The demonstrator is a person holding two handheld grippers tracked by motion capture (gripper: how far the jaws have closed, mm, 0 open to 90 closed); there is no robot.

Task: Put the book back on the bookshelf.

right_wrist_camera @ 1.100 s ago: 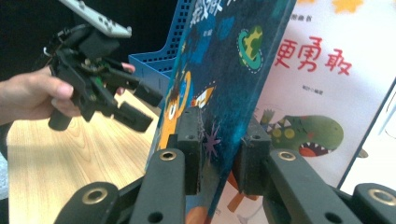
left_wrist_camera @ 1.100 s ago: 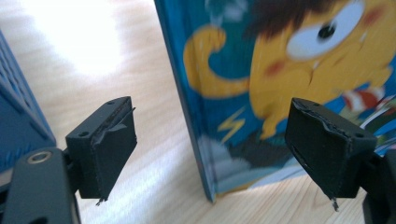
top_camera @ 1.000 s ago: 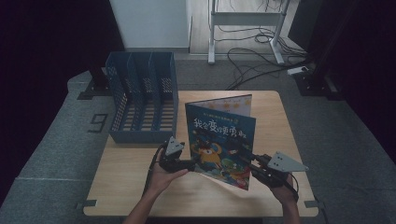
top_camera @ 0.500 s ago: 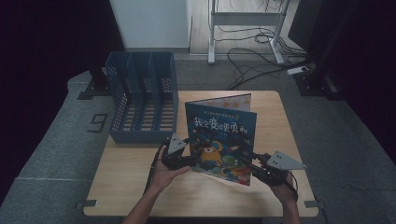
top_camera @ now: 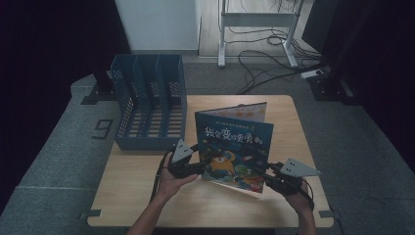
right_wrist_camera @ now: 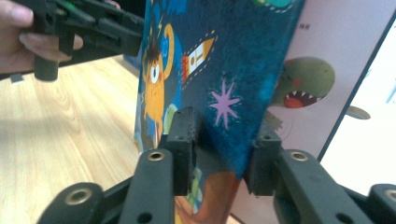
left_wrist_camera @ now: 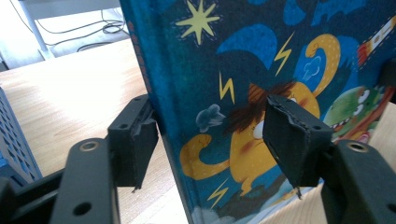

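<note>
A picture book (top_camera: 235, 147) with a dark blue cartoon cover stands on edge on the wooden table (top_camera: 147, 196), slightly opened, with pale pages behind the front cover. My left gripper (top_camera: 198, 169) is at its spine side. In the left gripper view the jaws are open (left_wrist_camera: 212, 140), one on each side of the book (left_wrist_camera: 261, 70), and the right pad is apart from the cover. My right gripper (top_camera: 266, 175) is at the cover's lower right corner. In the right gripper view it is shut (right_wrist_camera: 222, 140) on the front cover (right_wrist_camera: 224, 56). The left gripper (right_wrist_camera: 93, 28) shows beyond.
A blue slotted file organizer (top_camera: 149, 105) stands at the table's far left, close behind my left hand. Bare wood lies left of and in front of the book. Beyond the table are a metal desk frame (top_camera: 254, 19) and floor cables (top_camera: 264, 58).
The front cover has swung slightly out to the right, parting from the pages behind it. Both grippers stay at the book's edges, hardly moved.
</note>
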